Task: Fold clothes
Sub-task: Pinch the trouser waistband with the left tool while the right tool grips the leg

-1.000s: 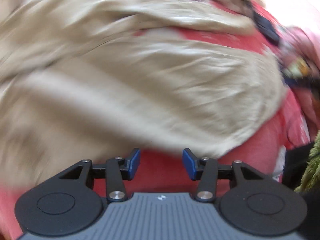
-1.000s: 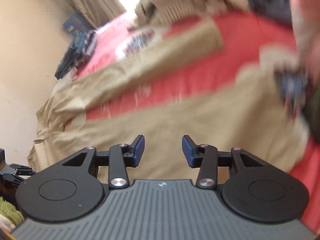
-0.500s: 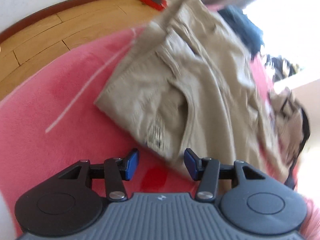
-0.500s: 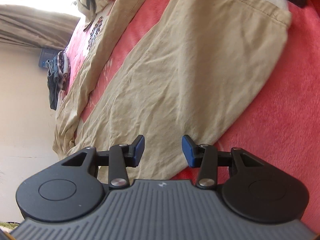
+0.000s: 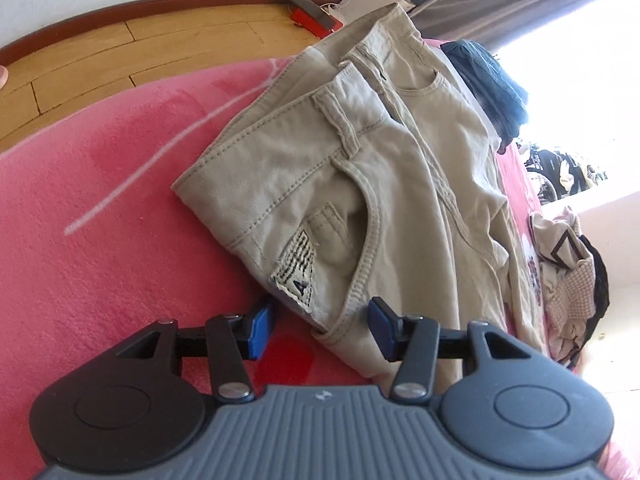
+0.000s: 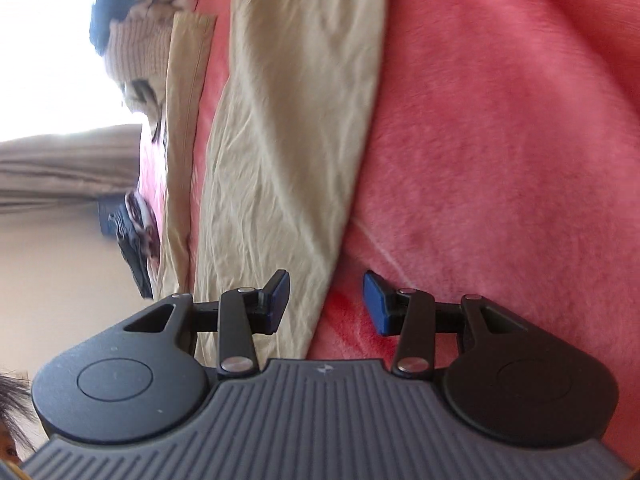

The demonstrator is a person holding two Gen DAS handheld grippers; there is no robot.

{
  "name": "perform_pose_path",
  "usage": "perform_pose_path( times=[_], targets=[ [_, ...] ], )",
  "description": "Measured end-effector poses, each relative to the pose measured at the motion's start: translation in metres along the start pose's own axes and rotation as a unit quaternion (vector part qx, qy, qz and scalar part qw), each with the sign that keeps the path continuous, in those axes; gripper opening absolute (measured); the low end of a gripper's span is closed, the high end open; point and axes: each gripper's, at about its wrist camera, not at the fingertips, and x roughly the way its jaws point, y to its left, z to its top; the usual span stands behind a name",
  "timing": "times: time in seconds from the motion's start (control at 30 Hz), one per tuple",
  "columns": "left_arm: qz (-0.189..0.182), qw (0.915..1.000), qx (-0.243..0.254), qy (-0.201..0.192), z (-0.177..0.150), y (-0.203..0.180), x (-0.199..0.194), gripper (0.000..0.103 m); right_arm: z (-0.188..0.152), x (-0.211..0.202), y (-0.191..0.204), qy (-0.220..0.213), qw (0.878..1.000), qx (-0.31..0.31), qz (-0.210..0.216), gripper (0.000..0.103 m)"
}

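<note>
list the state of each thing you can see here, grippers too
trousers: laid out flat on the blanket, not folded yet
trouser leg: stretched out, wrinkled
blanket: spread under the trousers
left gripper: open, at the waist edge by the pocket, gripping nothing
right gripper: open, over the leg's edge, gripping nothing
clothes pile: crumpled, unfolded

Wood floor point(image 5: 120, 60), dark skirting point(image 5: 160, 2), white wall, bright window w/ curtain point(image 6: 60, 164).
</note>
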Motion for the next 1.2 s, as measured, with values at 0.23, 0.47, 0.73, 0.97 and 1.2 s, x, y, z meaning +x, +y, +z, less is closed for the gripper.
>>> perform_pose_path(
  times=[0.23,0.47,0.73,0.97,1.2],
  targets=[
    [0.022,0.9995,0.002,-0.023,-0.005,-0.007,0.005,0.038,0.010,0.008,0.000,-0.034,0.999,0.010,0.020,0.040],
    [0.003,0.9999,-0.003,-0.015,-0.009,-0.002,0.008,0.039,0.015,0.013,-0.009,-0.056,0.997,0.027,0.044,0.038],
    [0.016,0.9994,0.012,-0.028,-0.014,-0.010,0.006,0.025,0.016,0.017,-0.006,-0.062,0.997,0.012,0.052,0.026],
    [-0.022,0.9991,-0.033,-0.014,-0.009,-0.001,0.011,0.044,0.019,0.021,-0.009,-0.062,0.996,0.031,0.055,0.023],
    [0.018,0.9993,-0.013,-0.029,-0.007,-0.015,0.004,0.011,0.015,0.019,0.002,-0.073,0.997,-0.003,0.028,0.009]
  ],
)
